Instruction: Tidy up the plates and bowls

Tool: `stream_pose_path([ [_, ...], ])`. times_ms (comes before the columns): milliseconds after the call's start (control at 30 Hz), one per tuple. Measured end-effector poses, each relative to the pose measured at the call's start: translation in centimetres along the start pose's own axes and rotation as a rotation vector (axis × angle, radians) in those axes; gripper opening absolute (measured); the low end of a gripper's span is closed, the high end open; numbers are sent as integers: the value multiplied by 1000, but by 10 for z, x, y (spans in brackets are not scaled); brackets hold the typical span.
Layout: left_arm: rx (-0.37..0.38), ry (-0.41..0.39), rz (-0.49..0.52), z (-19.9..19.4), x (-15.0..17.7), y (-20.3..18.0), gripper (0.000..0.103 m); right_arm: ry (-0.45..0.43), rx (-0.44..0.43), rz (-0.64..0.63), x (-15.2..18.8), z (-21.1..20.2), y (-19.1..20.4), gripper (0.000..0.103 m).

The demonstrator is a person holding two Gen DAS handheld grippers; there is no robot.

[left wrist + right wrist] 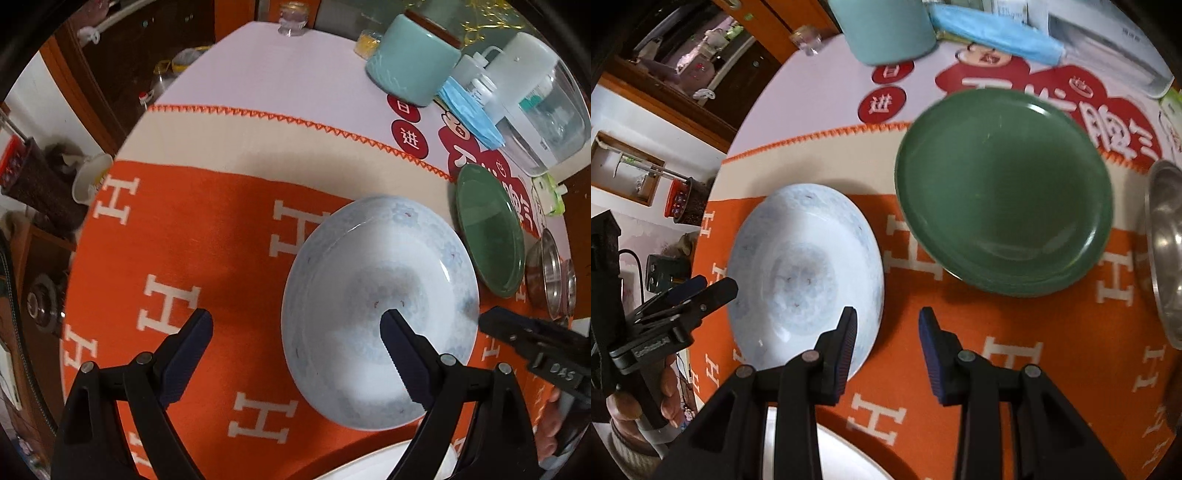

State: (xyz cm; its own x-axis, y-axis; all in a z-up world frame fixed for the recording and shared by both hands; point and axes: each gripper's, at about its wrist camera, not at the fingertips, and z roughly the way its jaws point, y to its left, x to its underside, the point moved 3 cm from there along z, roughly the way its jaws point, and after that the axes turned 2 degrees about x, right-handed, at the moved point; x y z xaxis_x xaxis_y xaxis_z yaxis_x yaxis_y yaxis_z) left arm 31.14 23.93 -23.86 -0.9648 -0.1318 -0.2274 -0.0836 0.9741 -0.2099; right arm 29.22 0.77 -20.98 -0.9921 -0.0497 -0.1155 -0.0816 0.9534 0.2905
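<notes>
Pale blue plate (380,314) on the orange cloth (221,236), its near-right rim between the right gripper (886,332)'s moderately parted jaws, probably for a rim grasp; left gripper (295,332) spread wide above; green plate (1003,188) ahead.

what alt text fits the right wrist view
Open right gripper over an orange cloth, its jaws straddling the near rim of a pale blue plate. A green plate lies behind to the right, a steel bowl at the right edge.
</notes>
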Motion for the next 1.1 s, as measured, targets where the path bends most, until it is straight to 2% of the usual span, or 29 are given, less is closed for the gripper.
stream_pose_path([
  [33, 6, 9, -8, 3, -1, 1, 87, 5, 2, 2, 0, 5, 0, 35],
  [100, 16, 29, -23, 9, -1, 5, 77, 13, -3, 7, 0, 11, -1, 34],
  [233, 26, 56, -4, 19, -3, 3, 62, 25, -13, 14, -2, 20, -2, 20],
  [333, 28, 73, 14, 24, -5, 2, 39, 30, -31, 20, -3, 22, -1, 15],
  [367, 29, 80, 18, 27, -7, 1, 24, 30, -34, 17, -4, 22, -1, 13],
  [400, 26, 90, 27, 30, -8, 1, 14, 31, -37, 13, -4, 22, 1, 12],
  [533, 25, 92, 52, 30, -10, -2, 13, 32, -32, -12, -6, 22, 5, 6],
  [767, 59, 119, 53, 30, -9, 4, 10, 33, -39, -11, -8, 22, 4, 6],
  [1100, 33, 138, 68, 23, 6, 2, 10, 84, -32, -2, 0, 21, 5, 6],
])
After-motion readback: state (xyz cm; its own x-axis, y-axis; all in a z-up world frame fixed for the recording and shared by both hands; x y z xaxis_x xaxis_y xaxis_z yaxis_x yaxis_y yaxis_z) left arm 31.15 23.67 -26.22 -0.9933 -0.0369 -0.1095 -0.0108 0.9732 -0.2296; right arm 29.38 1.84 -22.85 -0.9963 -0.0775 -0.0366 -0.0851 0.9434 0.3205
